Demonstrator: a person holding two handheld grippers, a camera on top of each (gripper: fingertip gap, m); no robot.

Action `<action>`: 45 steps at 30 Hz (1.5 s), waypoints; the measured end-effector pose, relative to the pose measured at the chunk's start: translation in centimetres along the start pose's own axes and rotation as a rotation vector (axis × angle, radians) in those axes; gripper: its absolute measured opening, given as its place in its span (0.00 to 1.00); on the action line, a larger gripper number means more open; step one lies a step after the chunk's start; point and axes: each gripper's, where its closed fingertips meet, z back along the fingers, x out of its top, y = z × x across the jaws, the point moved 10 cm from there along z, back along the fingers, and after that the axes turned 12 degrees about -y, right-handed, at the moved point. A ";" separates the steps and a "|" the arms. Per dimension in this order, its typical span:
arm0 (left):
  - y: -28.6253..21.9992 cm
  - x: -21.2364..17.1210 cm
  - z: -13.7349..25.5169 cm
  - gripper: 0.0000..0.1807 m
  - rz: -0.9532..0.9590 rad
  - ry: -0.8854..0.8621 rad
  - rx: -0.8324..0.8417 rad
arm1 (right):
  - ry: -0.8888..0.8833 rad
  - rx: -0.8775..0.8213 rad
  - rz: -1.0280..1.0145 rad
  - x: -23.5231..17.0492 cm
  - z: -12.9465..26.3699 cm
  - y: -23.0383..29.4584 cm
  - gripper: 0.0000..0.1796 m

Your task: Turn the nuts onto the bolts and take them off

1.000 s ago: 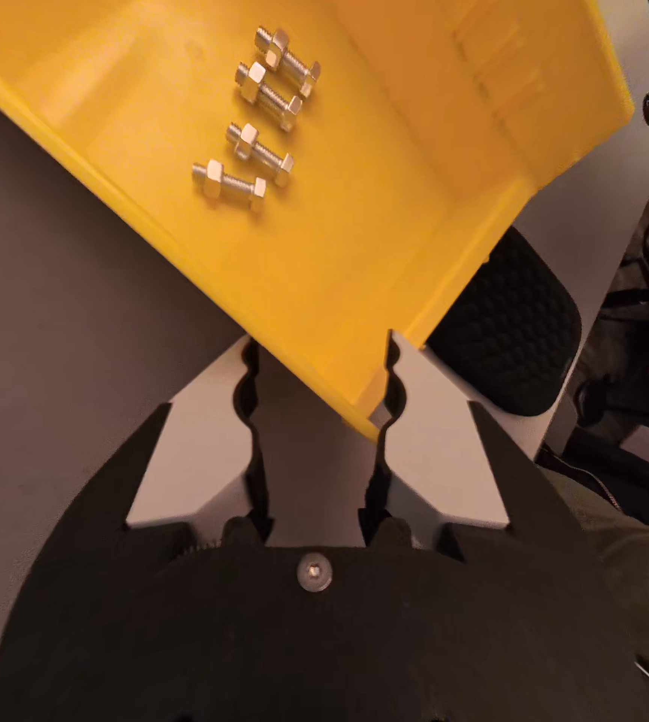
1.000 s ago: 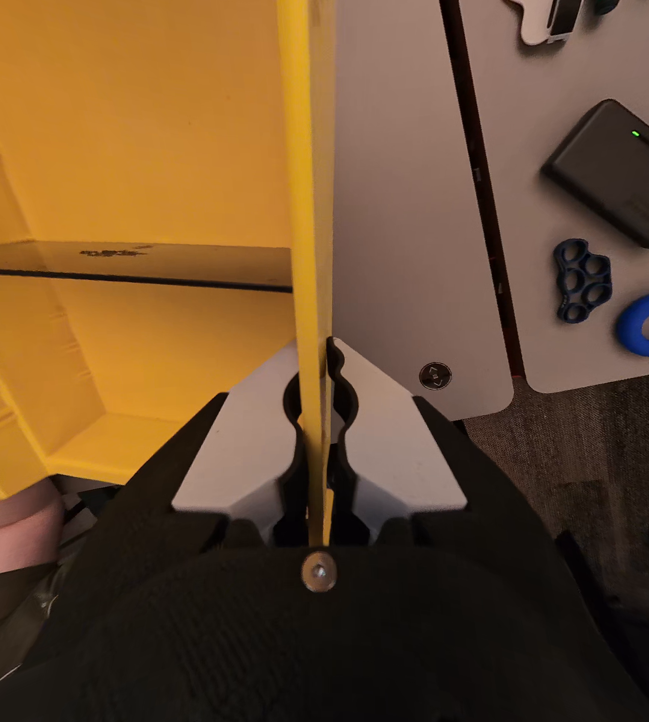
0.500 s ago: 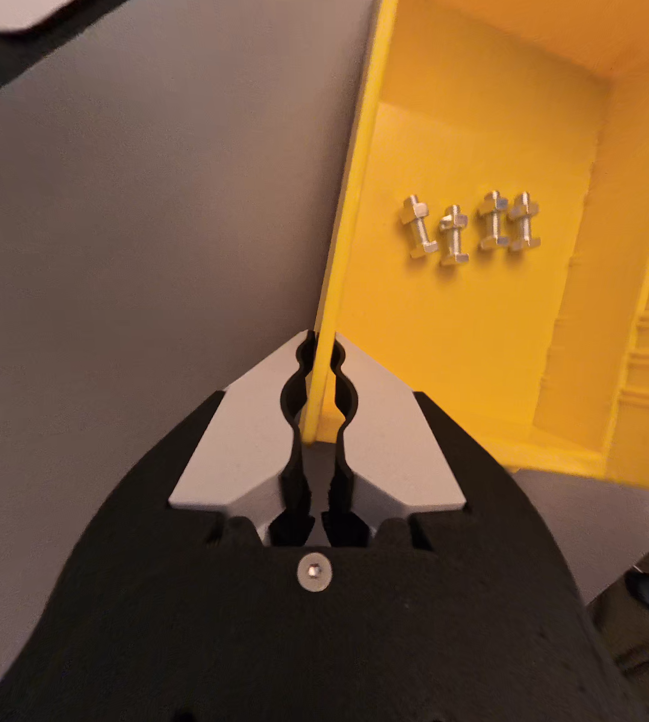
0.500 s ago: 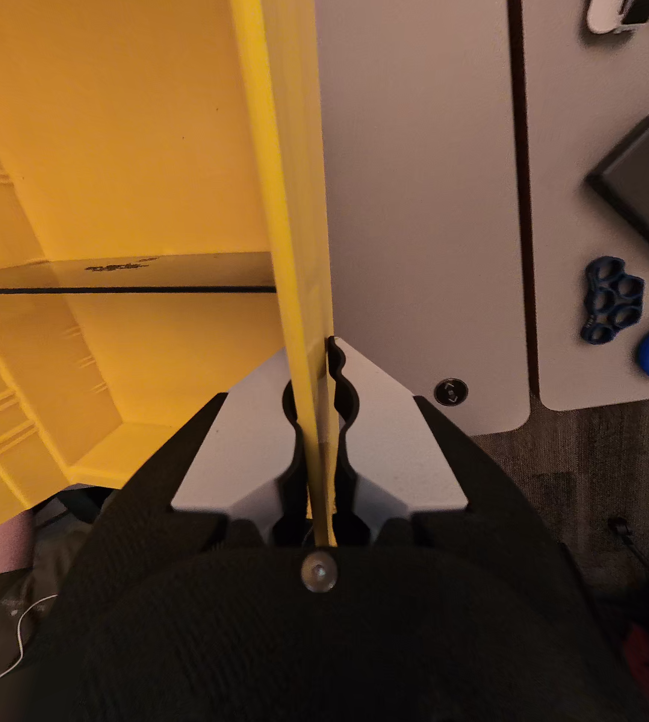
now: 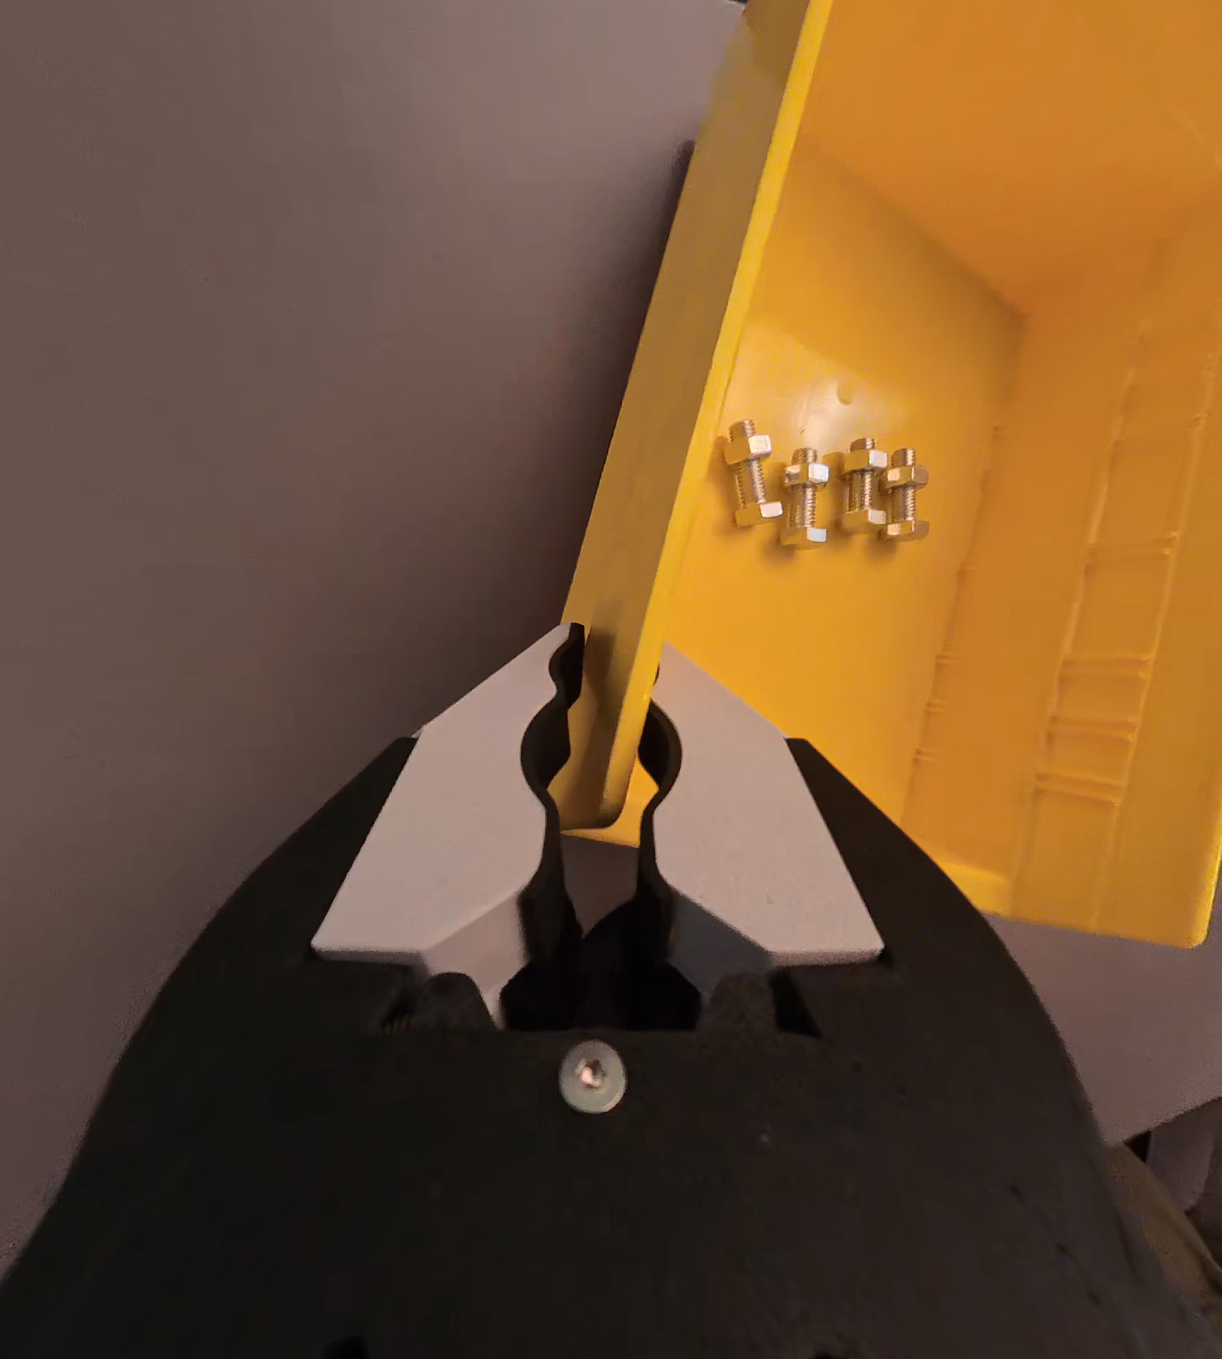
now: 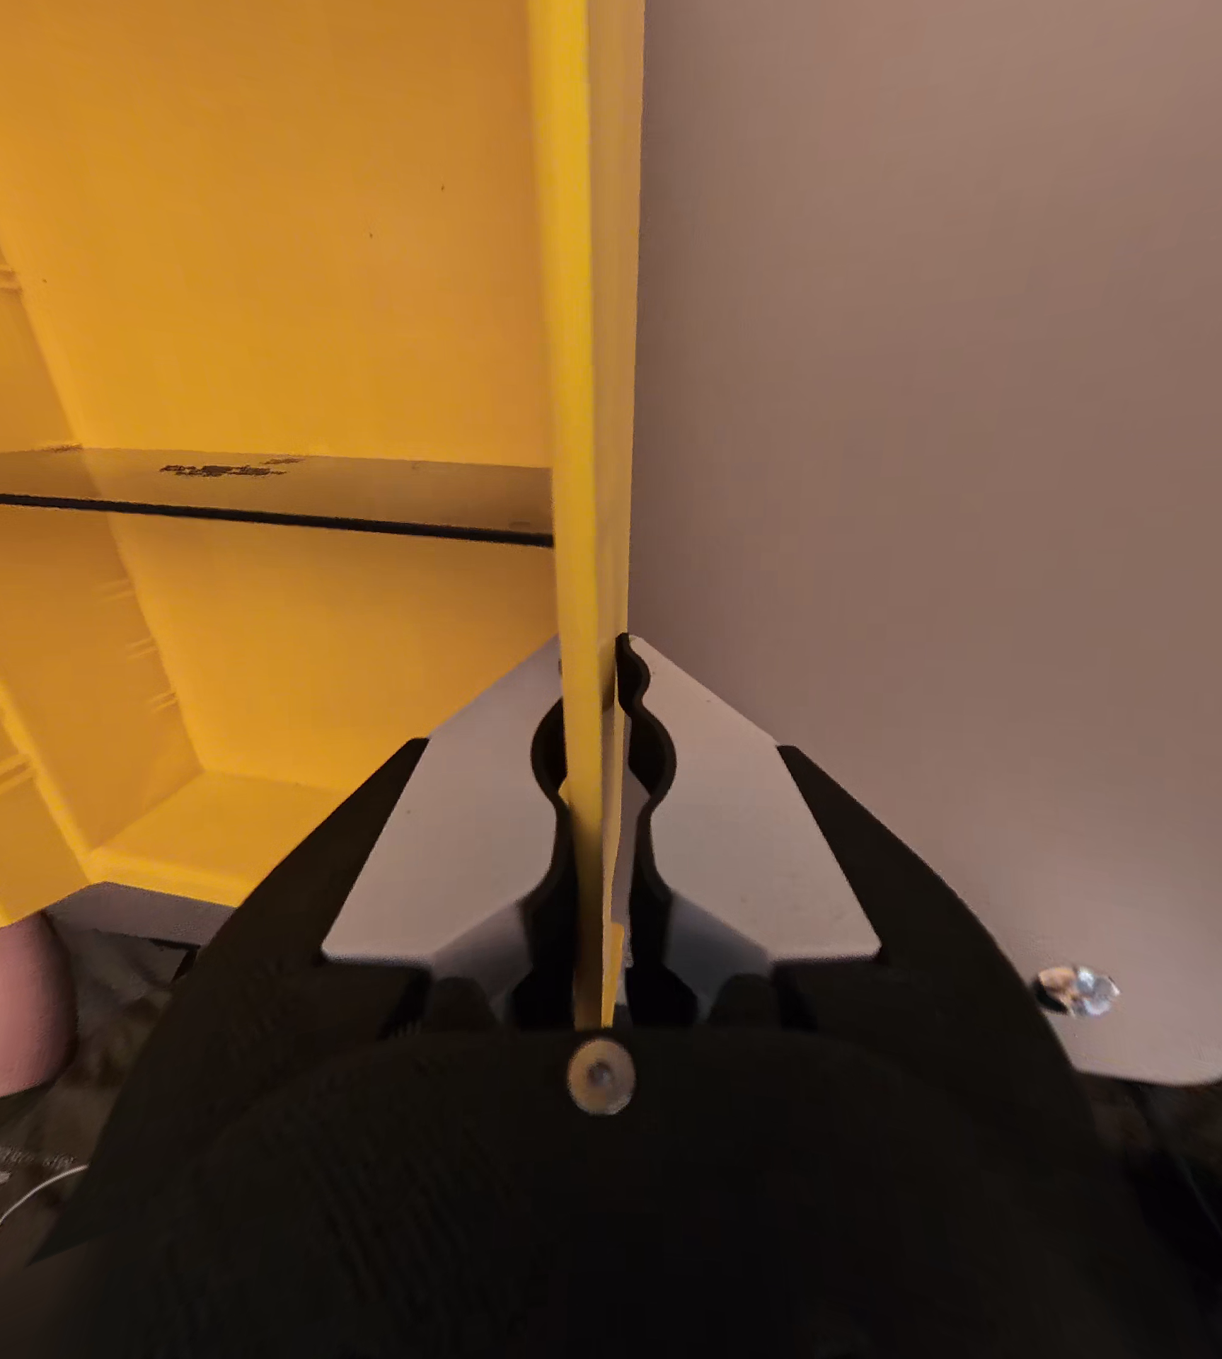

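Both the left tongs (image 5: 611, 728) and right tongs (image 6: 593, 735) pinch opposite walls of the yellow bin (image 5: 850, 662) near the counter (image 5: 225, 441) edge, where any tilt could roll the 4 nutted bolts (image 5: 824, 489) lying inside.

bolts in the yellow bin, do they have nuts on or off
On. All four bolts lying on the yellow bin floor show a hex nut threaded on the shank, near the end away from the head.
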 end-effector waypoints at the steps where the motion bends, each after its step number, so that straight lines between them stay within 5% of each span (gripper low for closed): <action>1: 0.9 -0.5 0.1 0.05 0.031 -0.011 0.002 | 0.007 0.008 0.010 0.3 -0.9 0.6 0.02; 7: 5.5 -3.0 1.7 0.06 0.178 -0.056 0.029 | 0.039 0.028 0.081 1.7 -4.8 3.0 0.02; 14: 7.3 -4.6 3.7 0.06 0.216 -0.074 0.047 | 0.045 -0.037 0.152 2.1 -4.9 1.6 0.02; 23: 7.2 -4.5 3.7 0.17 0.352 -0.099 -0.144 | 0.029 -0.017 0.113 1.4 -4.7 -1.0 0.02; 33: 7.1 -3.4 2.9 0.05 0.208 -0.169 -0.005 | 0.033 -0.050 0.173 1.2 -4.7 -0.3 0.01; 45: 7.7 -3.6 3.4 0.05 0.259 -0.205 0.052 | 0.008 -0.043 0.177 1.0 -4.8 0.0 0.01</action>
